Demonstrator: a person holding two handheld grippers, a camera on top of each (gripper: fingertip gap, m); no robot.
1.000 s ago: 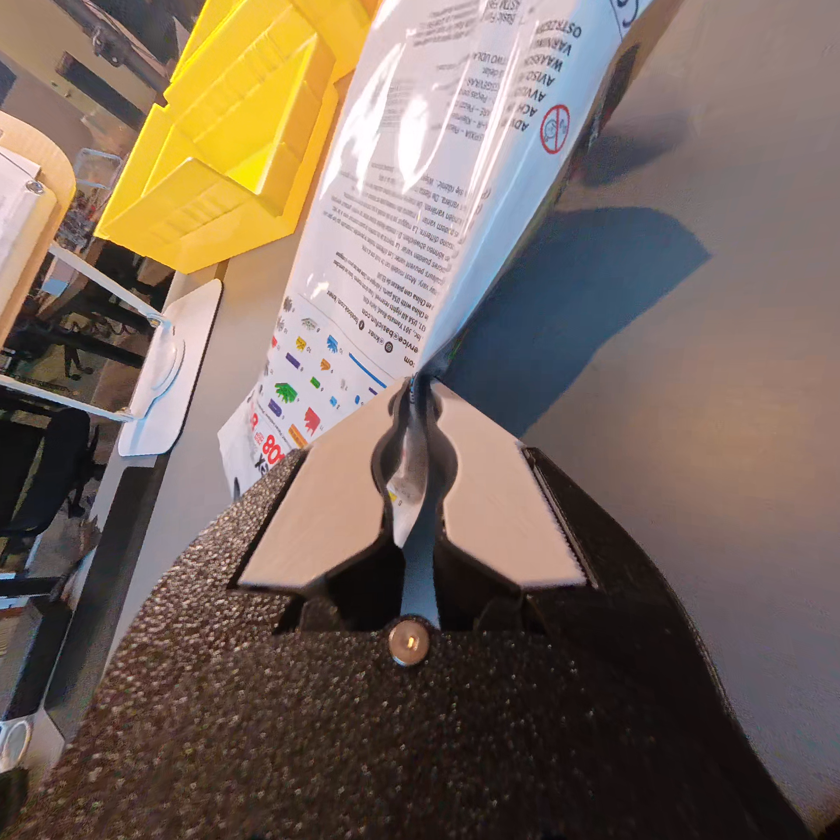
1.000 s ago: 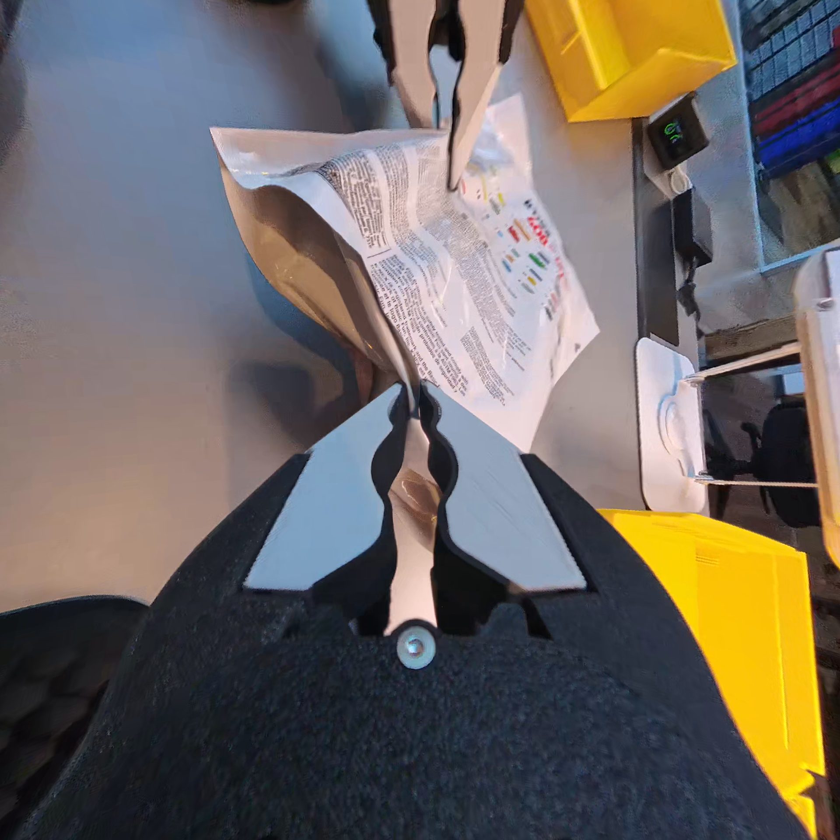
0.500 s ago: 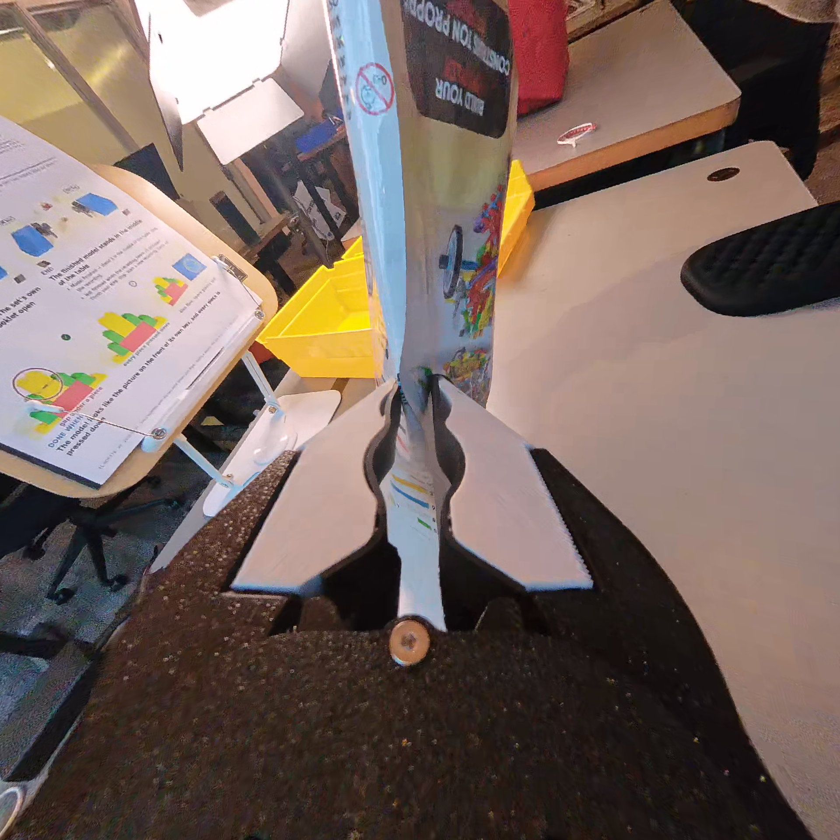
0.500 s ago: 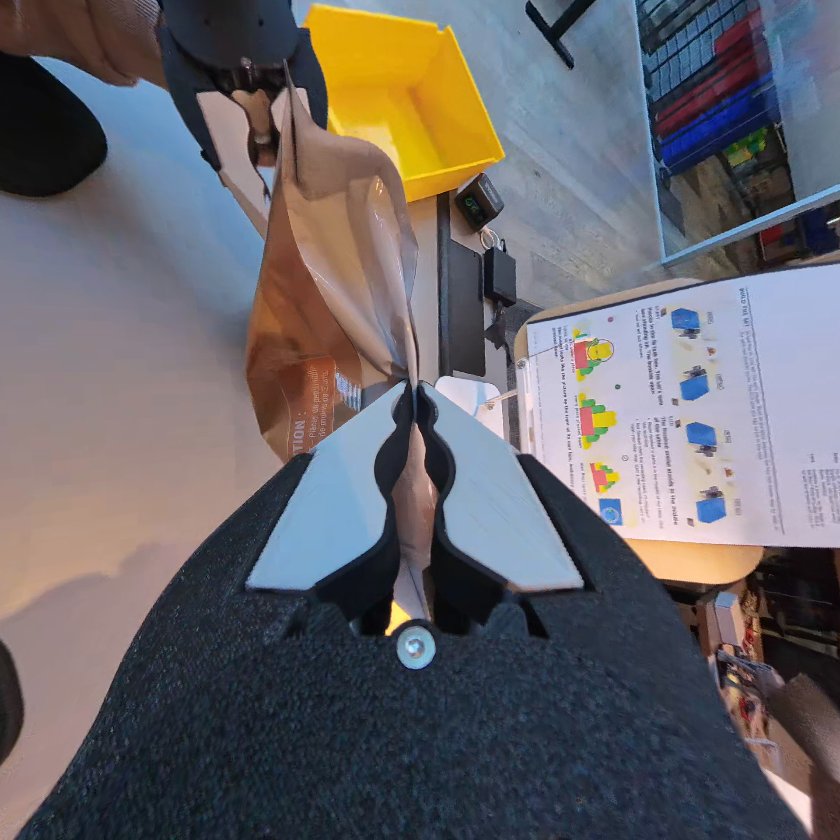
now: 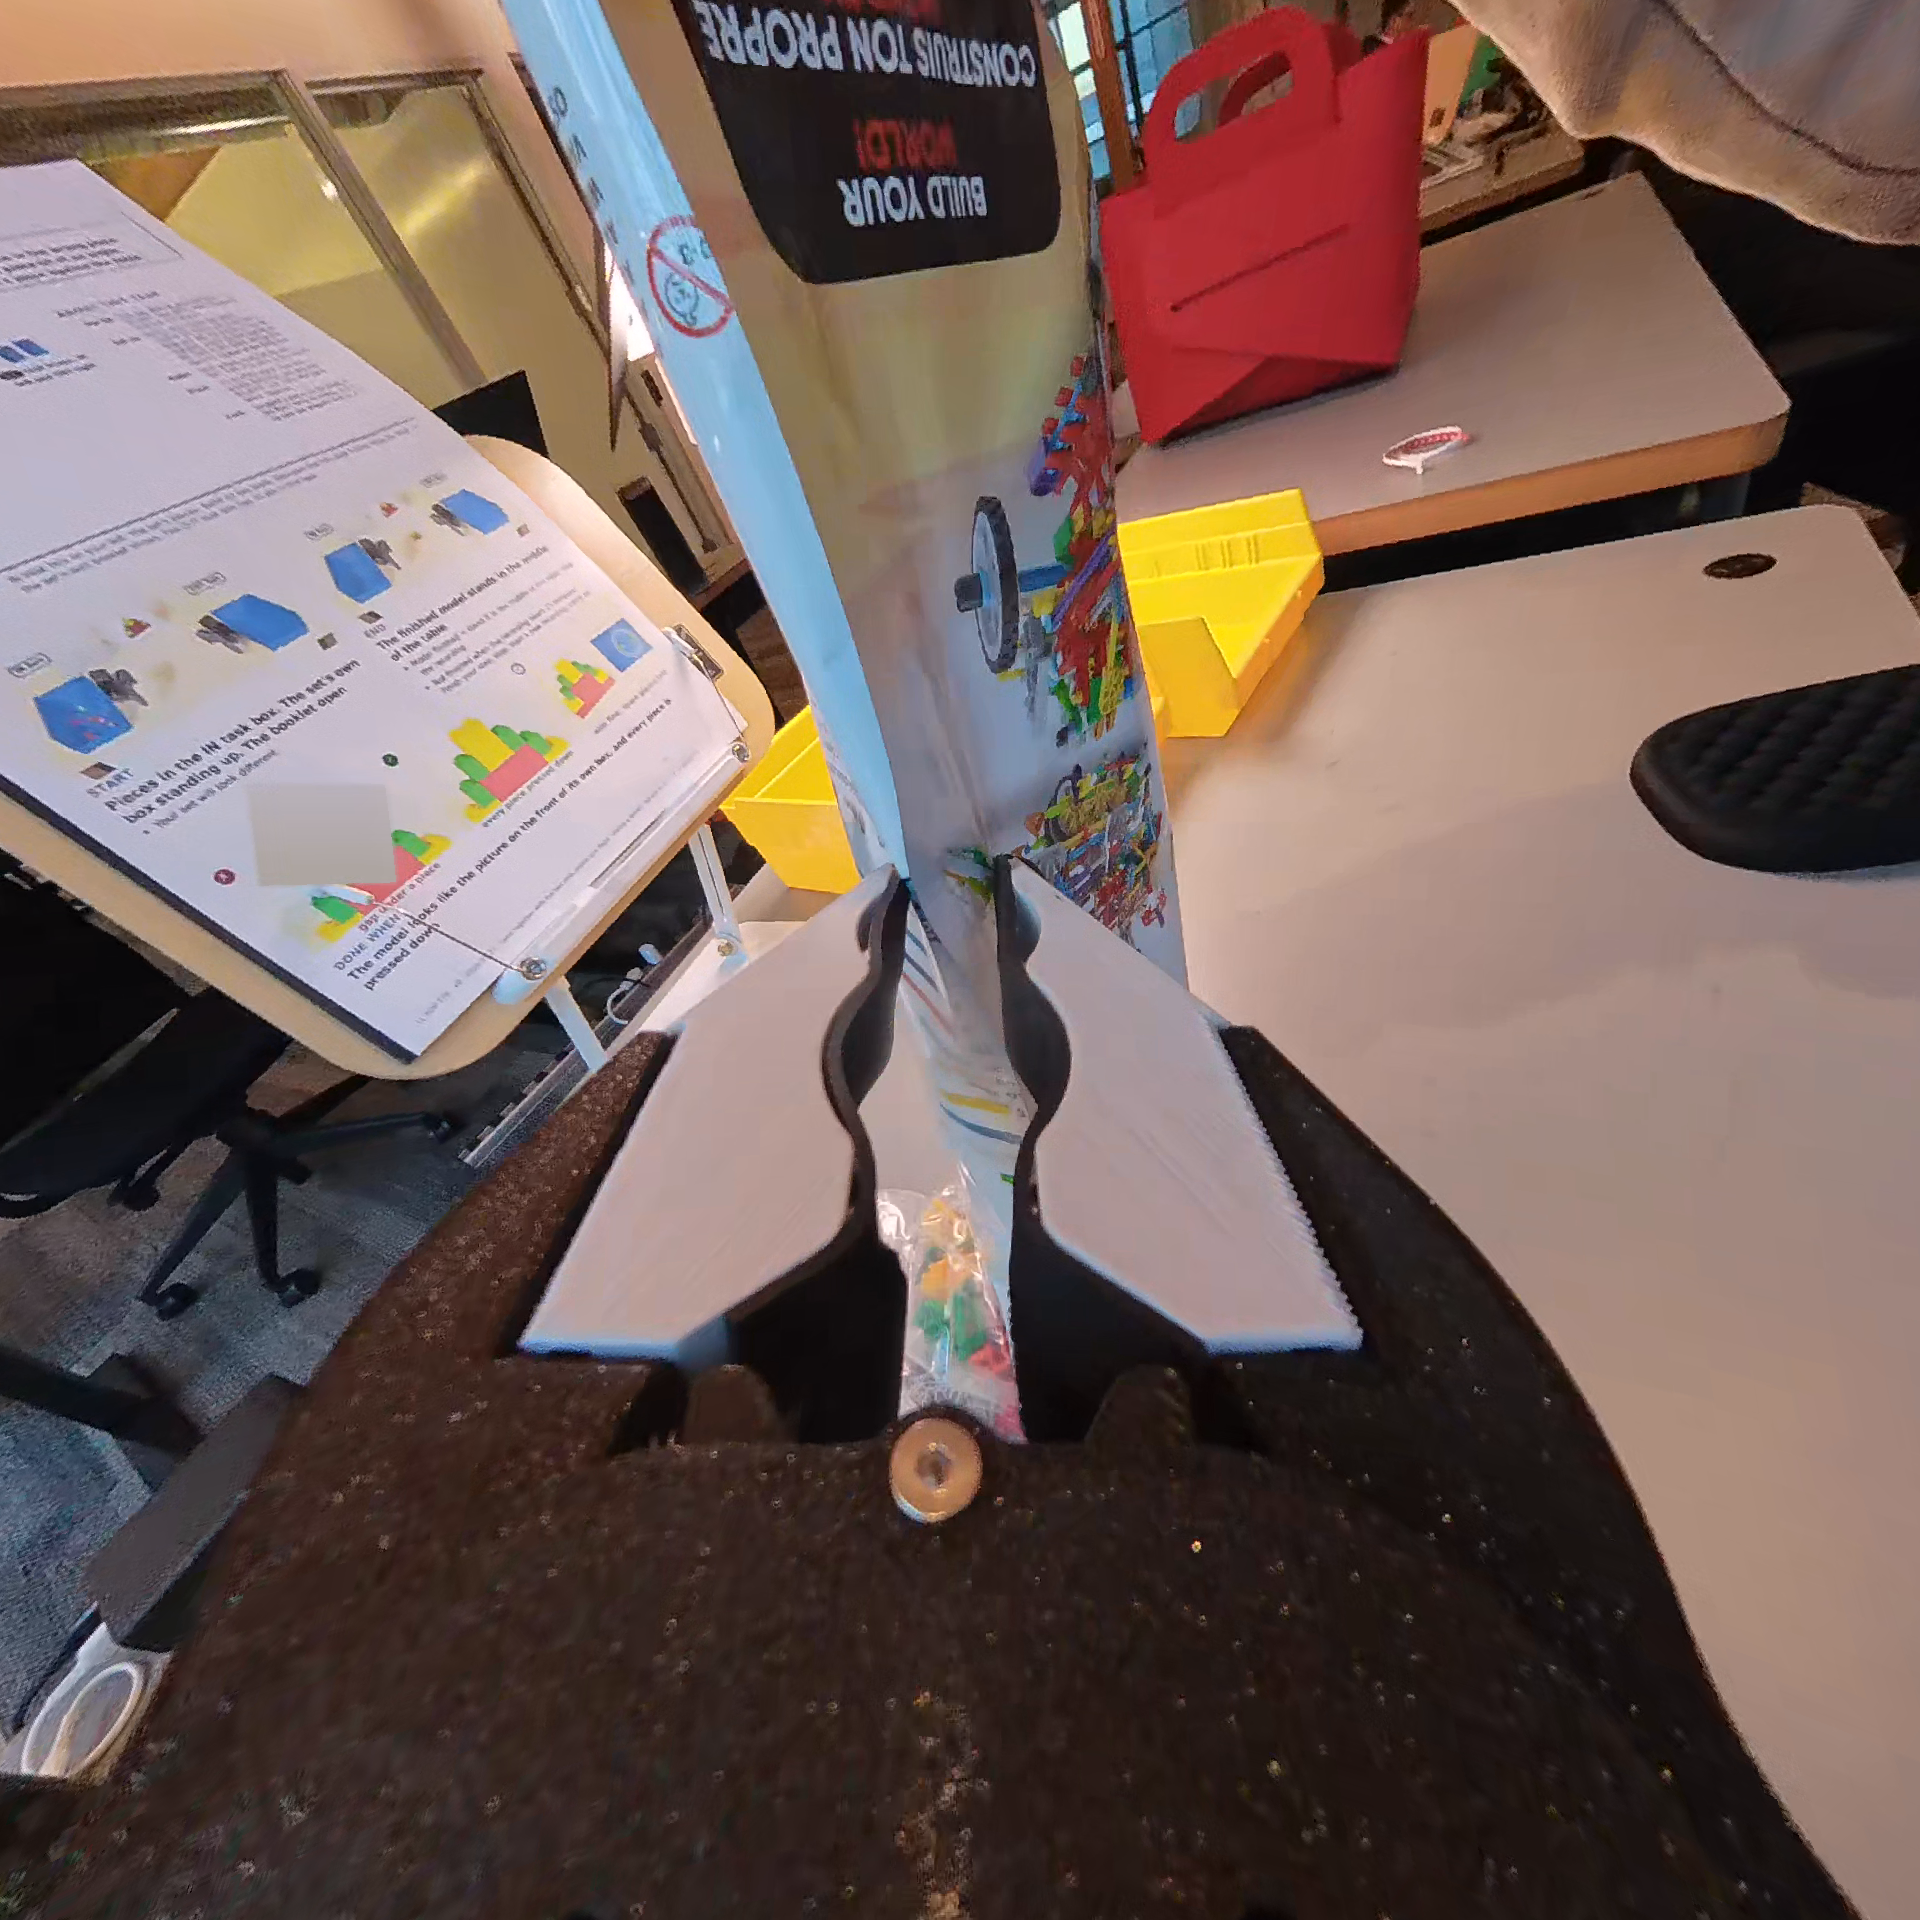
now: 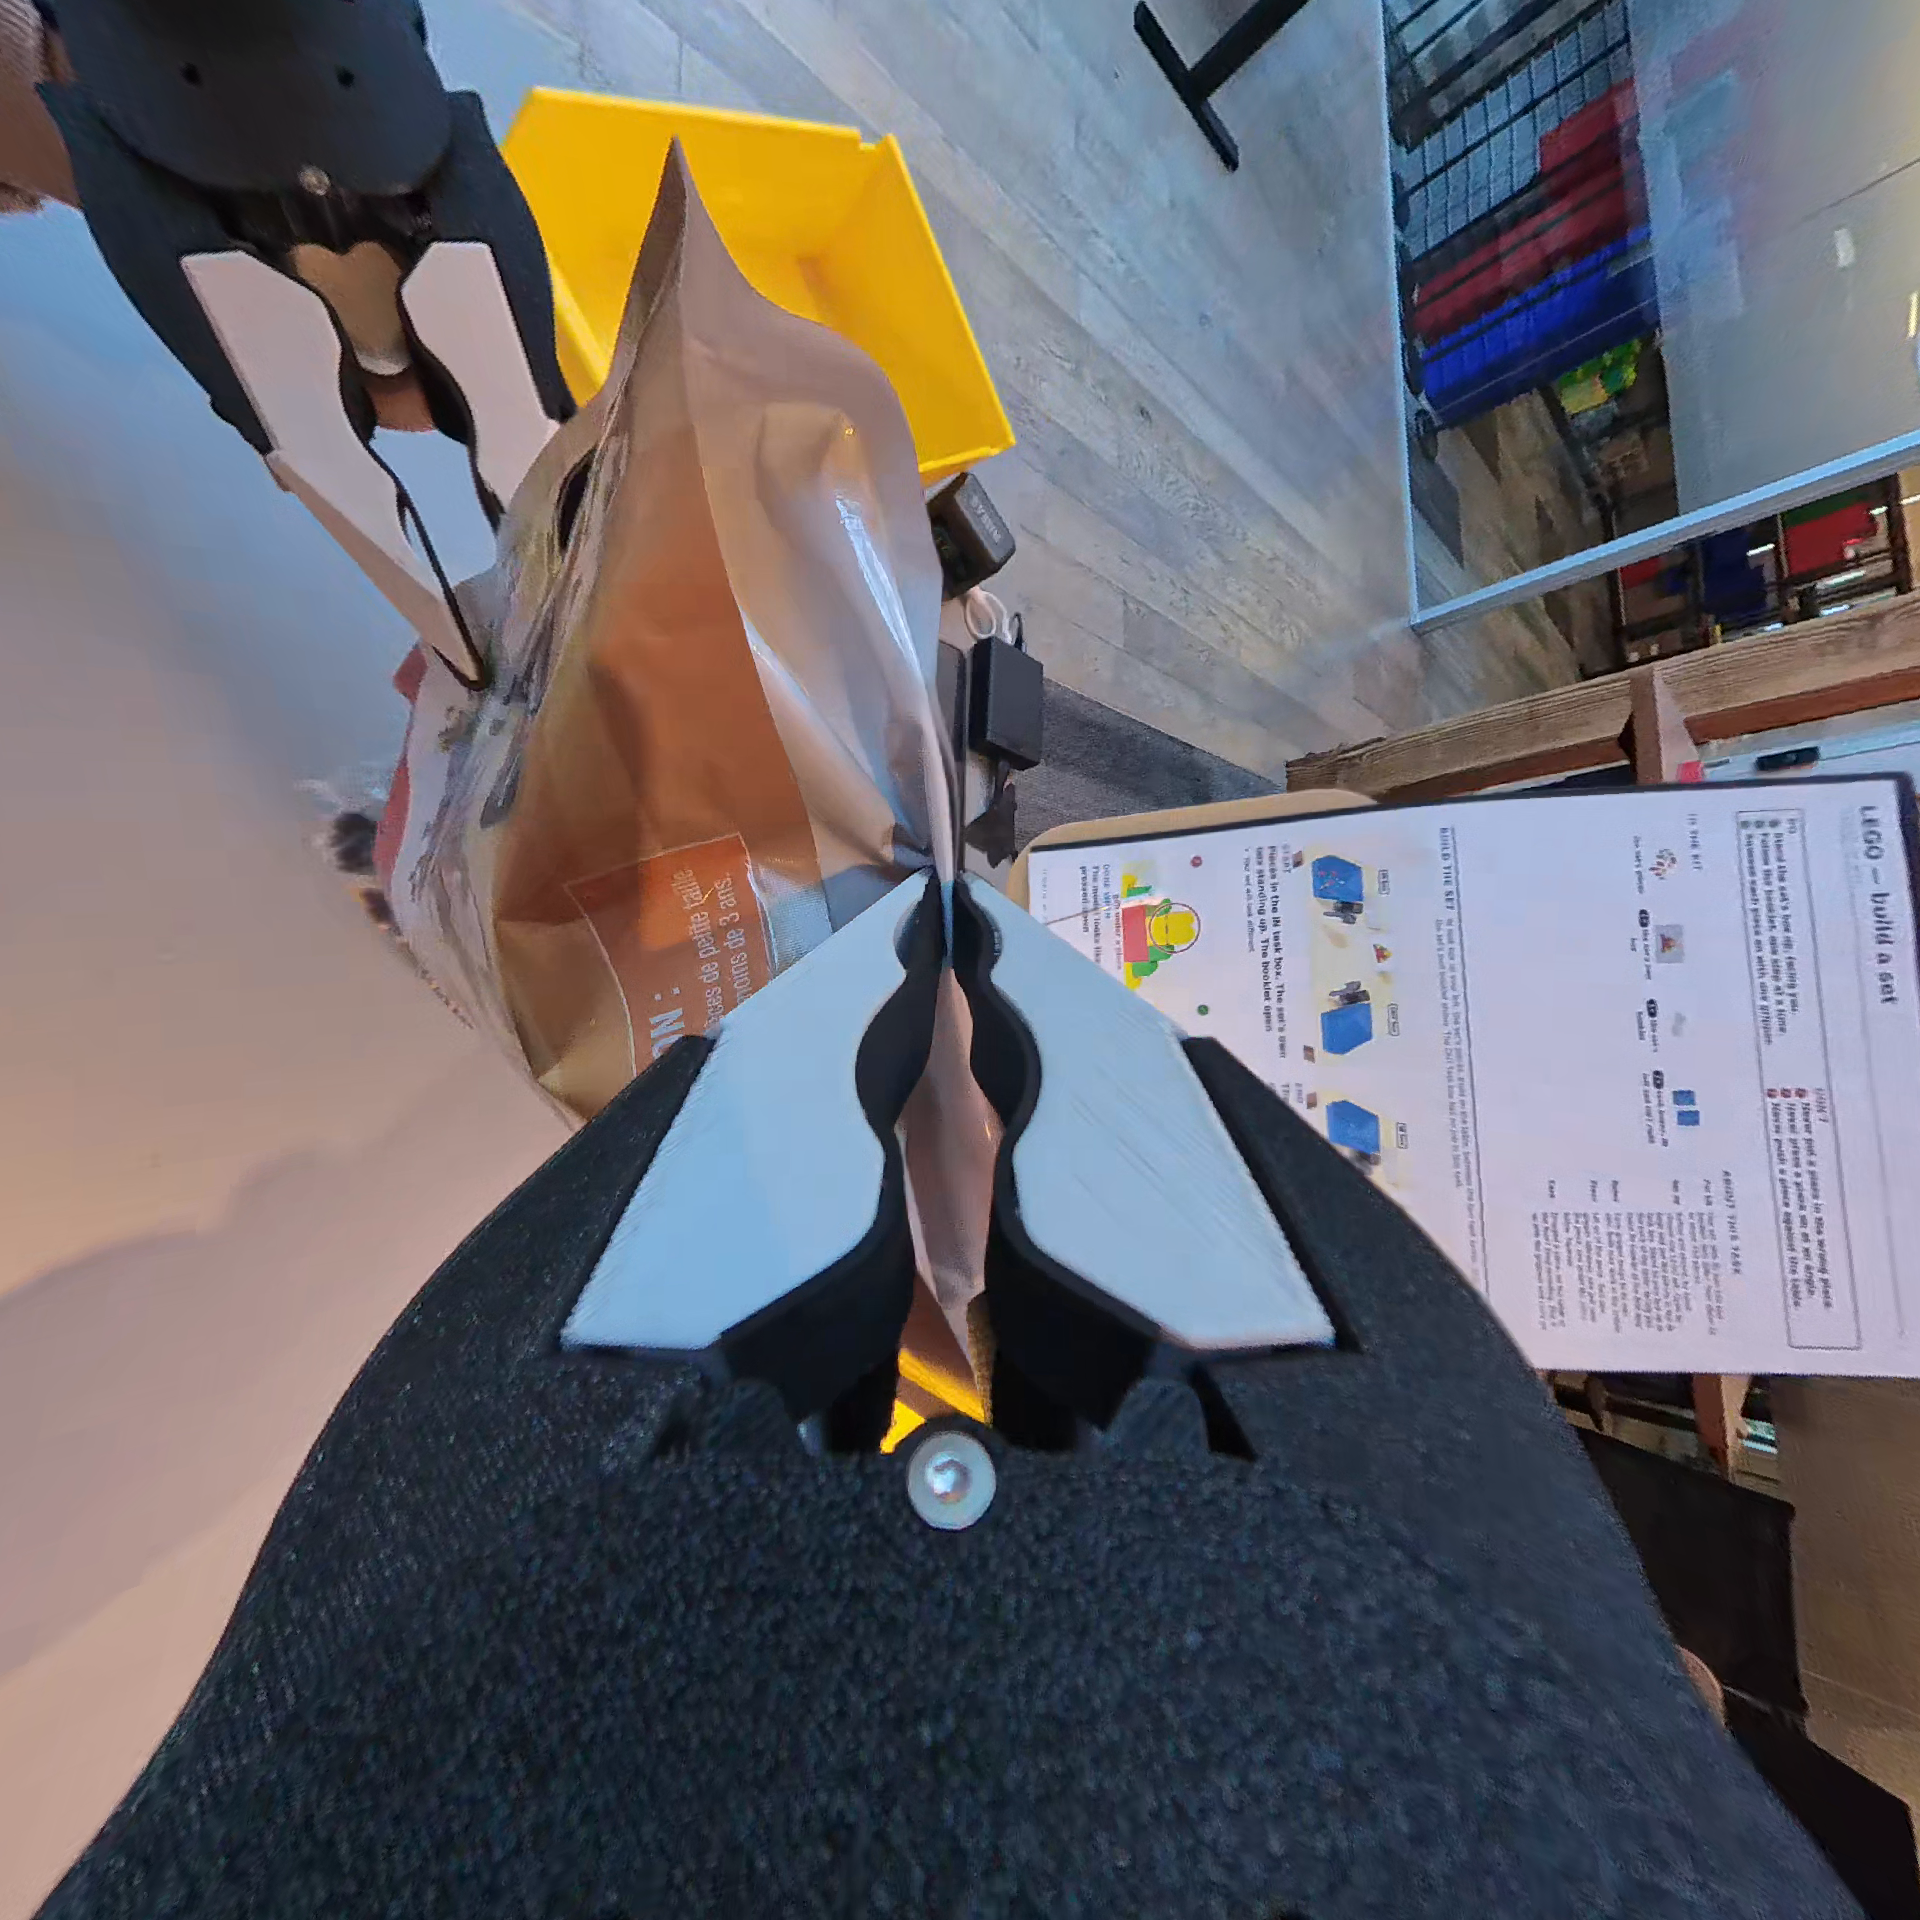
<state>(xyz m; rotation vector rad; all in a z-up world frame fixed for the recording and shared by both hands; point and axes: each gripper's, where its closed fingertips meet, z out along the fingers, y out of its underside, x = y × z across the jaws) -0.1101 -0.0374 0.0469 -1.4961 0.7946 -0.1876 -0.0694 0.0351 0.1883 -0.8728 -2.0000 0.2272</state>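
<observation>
A printed foil pouch [image 5: 894, 520] hangs in the air above the grey table [image 5: 1507, 1039], held by both grippers. My left gripper [image 5: 948, 881] is shut on one edge of it. Small coloured pieces [image 5: 951, 1299] show through a clear part between its fingers. In the right wrist view the pouch [image 6: 707, 644] bulges open, showing its silver-brown inside. My right gripper [image 6: 945, 888] is shut on a gathered edge of it. The left gripper [image 6: 462, 665] shows farther off at the upper left, pinching the opposite edge.
An instruction sheet on a tilted stand [image 5: 312, 644] is left of the table and also shows in the right wrist view [image 6: 1507, 1039]. Yellow bins [image 5: 1216, 613] [image 6: 790, 208] sit behind the pouch. A black pad [image 5: 1787, 769], a red bag [image 5: 1257, 239] and a black charger [image 6: 1003, 696] are nearby. The tips of one gripper are about 15 centimetres away from the tips of the other.
The pouch lay on the table a second ago. Both grippers have lifted it and turned it upright, and it has spread wider between them.
</observation>
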